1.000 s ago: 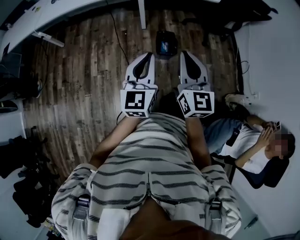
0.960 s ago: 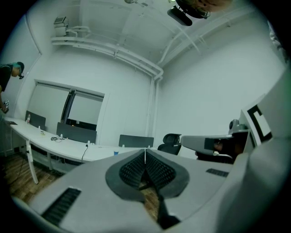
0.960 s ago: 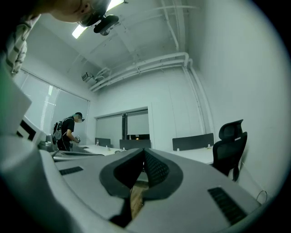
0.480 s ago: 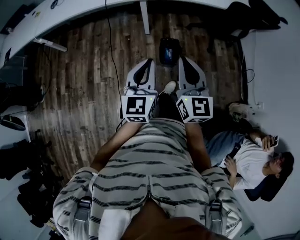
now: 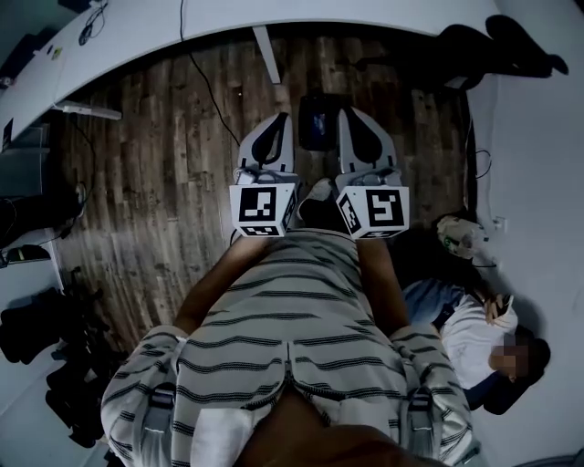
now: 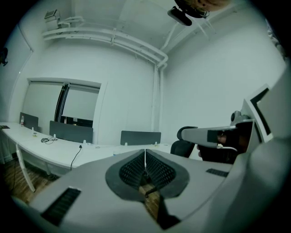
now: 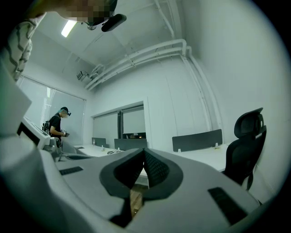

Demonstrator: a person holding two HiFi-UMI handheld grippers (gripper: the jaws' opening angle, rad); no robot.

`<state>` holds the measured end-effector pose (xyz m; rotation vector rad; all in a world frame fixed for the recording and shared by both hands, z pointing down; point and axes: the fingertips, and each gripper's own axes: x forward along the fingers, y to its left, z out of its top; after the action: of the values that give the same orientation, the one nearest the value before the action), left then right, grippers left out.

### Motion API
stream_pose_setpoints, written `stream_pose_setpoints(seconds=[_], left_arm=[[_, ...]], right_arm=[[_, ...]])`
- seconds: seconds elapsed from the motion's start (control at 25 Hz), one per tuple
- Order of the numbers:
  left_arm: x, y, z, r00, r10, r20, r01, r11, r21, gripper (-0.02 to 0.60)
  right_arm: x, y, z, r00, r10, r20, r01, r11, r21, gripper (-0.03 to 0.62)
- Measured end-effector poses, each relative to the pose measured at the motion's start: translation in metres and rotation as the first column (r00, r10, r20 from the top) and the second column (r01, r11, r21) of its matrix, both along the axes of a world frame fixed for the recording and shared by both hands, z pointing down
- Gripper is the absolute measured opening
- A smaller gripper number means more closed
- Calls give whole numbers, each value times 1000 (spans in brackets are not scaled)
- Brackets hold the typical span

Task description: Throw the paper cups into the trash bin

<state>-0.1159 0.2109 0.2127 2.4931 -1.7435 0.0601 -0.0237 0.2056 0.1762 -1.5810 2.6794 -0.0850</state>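
Observation:
No paper cup shows in any view. My left gripper [image 5: 274,126] and right gripper [image 5: 352,120] are held side by side and level in front of my striped shirt, above the wooden floor. Both are shut with nothing between the pads, as the left gripper view [image 6: 145,154] and the right gripper view [image 7: 144,154] show. A dark box-like thing [image 5: 319,119], possibly the trash bin, stands on the floor between the two gripper tips, just under the desk's edge. I cannot tell what is inside it.
A long white desk [image 5: 274,18] curves across the far side, with a white leg [image 5: 267,55] and a hanging cable [image 5: 205,82]. A person sits low at the right [image 5: 474,337]. Dark bags [image 5: 46,347] lie at the left. An office chair [image 7: 248,141] stands right.
Both grippers have moved forward together toward the desk. The dark box now lies between their tips. The seated person has slid back toward the lower right.

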Motion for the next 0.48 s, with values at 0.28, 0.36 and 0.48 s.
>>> stream_pose_setpoints(seconds=[0.28, 0.36, 0.48], left_arm=[[29, -74, -7, 1000, -18, 6, 18, 1000, 1, 26], [34, -86, -3, 1000, -24, 10, 24, 1000, -5, 26], [41, -101, -1, 999, -26, 23, 26, 1000, -7, 25]], right_arm=[[29, -70, 1, 1000, -12, 10, 13, 1000, -14, 9], [35, -84, 3, 1000, -18, 17, 18, 1000, -13, 9], [41, -102, 4, 999, -23, 25, 23, 1000, -8, 9]])
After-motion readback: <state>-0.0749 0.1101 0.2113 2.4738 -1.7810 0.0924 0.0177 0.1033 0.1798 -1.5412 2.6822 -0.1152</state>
